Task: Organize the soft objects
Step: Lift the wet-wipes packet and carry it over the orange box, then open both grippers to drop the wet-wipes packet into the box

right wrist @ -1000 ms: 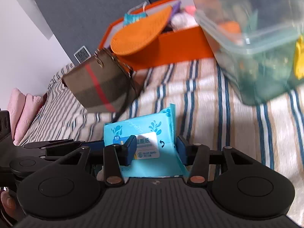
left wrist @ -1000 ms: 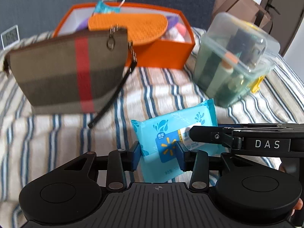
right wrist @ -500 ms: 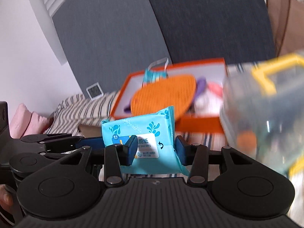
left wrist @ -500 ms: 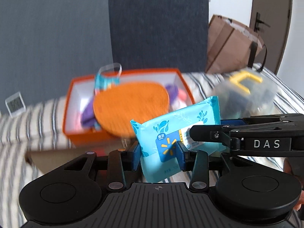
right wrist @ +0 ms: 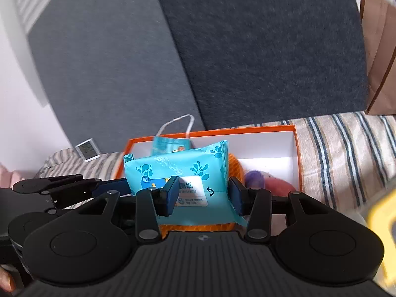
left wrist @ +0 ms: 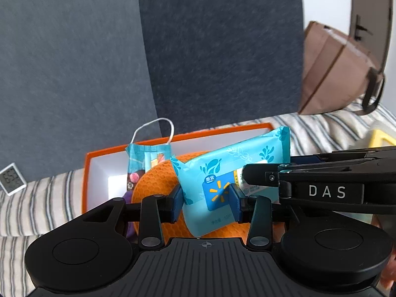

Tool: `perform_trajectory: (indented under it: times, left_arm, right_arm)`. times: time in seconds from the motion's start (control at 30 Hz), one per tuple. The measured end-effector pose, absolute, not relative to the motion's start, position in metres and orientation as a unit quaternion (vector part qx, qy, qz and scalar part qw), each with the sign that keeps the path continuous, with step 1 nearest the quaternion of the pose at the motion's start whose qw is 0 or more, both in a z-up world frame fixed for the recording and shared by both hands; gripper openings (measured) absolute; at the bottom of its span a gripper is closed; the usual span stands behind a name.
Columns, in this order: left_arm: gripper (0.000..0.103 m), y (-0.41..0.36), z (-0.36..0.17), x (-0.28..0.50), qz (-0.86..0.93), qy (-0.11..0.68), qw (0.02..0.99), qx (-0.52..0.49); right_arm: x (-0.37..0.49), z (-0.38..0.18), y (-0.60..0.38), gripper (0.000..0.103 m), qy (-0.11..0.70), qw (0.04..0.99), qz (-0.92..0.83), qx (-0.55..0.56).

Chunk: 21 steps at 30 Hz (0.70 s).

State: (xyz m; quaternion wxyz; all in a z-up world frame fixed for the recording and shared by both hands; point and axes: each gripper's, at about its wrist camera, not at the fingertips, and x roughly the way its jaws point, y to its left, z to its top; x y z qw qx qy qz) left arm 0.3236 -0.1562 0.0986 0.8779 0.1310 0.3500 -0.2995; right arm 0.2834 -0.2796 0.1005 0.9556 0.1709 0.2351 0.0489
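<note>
A light blue pack of wet wipes (left wrist: pixel 230 163) is held by both grippers at once. My left gripper (left wrist: pixel 206 199) is shut on its left end. My right gripper (right wrist: pixel 203 195) is shut on its right end; the pack (right wrist: pixel 178 170) shows there too. The pack hangs above the open orange box (left wrist: pixel 85 170), over an orange mesh pad (left wrist: pixel 153 180) inside it. A blue face mask (left wrist: pixel 146 156) leans on the box's back wall. The box (right wrist: pixel 297 156) also holds purple and pink soft items (right wrist: pixel 255 178).
A small white thermometer display (left wrist: pixel 11 178) stands left of the box on the striped bed cover (right wrist: pixel 346 148). A brown paper bag (left wrist: pixel 334 69) stands at the back right. A yellow handle (right wrist: pixel 381 222) of a clear bin is at the right edge.
Both grippers lifted the wipes pack off the bed cover and carried it forward until it hangs over the orange box. The brown striped pouch and the clear bin dropped out of view.
</note>
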Motion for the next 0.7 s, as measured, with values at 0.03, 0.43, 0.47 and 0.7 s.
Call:
perform_trajectory:
  times: [0.03, 0.43, 0.47, 0.7]
  left_arm:
    - [0.093, -0.158, 0.092, 0.333, -0.296, 0.358, 0.876, 0.129]
    - [0.103, -0.169, 0.068, 0.353, -0.275, 0.38, 0.872, 0.142]
    - [0.103, -0.167, 0.072, 0.349, -0.275, 0.375, 0.874, 0.141]
    - [0.103, -0.144, 0.107, 0.317, -0.251, 0.362, 0.888, 0.133]
  right_arm:
    - [0.292, 0.097, -0.28, 0.051, 0.239, 0.954, 0.044, 0.174]
    - [0.332, 0.077, -0.271, 0.058, 0.268, 0.946, 0.024, 0.18]
    - [0.328, 0.081, -0.27, 0.06, 0.263, 0.949, 0.025, 0.172]
    - [0.279, 0.116, -0.253, 0.085, 0.202, 0.973, 0.029, 0.11]
